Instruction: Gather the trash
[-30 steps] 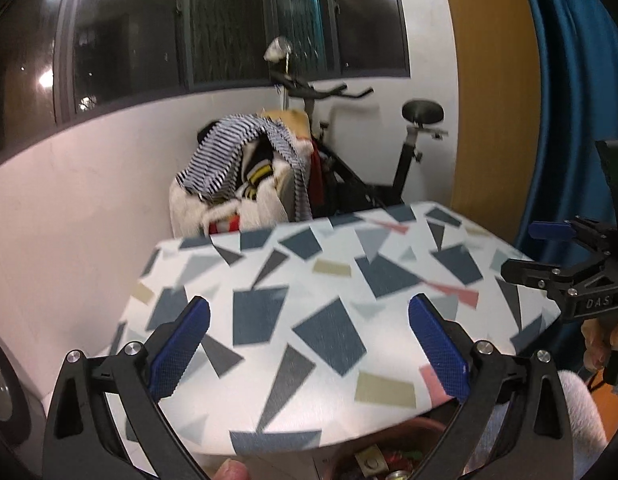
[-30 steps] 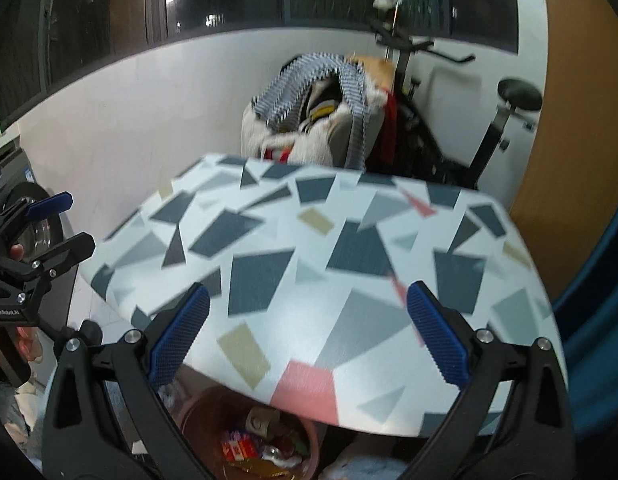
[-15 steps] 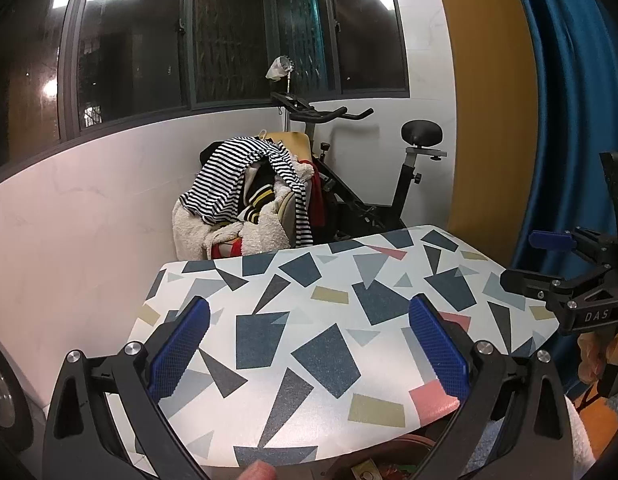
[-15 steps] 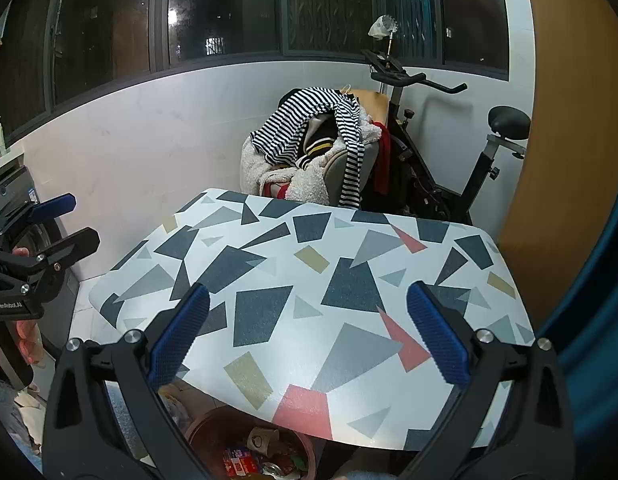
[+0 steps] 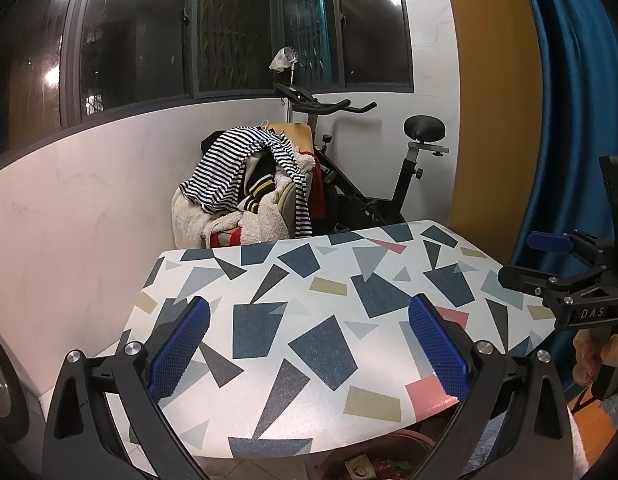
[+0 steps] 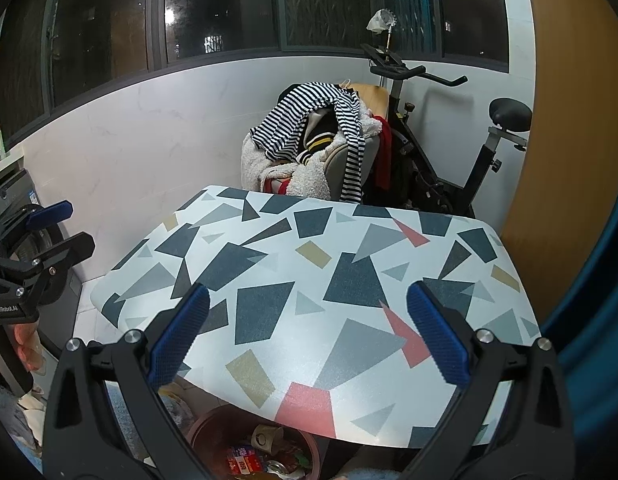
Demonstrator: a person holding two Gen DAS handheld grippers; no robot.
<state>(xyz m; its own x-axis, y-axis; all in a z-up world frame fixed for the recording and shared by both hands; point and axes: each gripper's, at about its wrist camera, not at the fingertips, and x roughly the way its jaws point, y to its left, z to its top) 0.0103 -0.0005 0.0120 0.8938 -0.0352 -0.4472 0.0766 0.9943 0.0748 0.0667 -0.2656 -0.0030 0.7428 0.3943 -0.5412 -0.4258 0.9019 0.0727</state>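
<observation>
Left gripper point(image 5: 309, 344) and right gripper point(image 6: 309, 340) hovered above patterned desk point(image 6: 349, 280), jaws of both spread wide, holding nothing. Bin point(image 6: 269, 452) with trash under desk edge.

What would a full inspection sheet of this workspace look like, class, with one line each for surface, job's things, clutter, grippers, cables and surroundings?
Surface: table with a geometric-patterned top; nothing lies on it.
Job's things: reddish-brown bin on the floor under the table's near edge, holding wrappers, a can and a paper cup.
Clutter: pile of clothes topped by a striped shirt, behind the table.
Grippers: left gripper open, empty, above the table's near edge; right gripper open, empty, likewise.
Cables: nothing seen.
Surroundings: exercise bike in the corner, dark windows, white wall, blue curtain, washing machine at left.
</observation>
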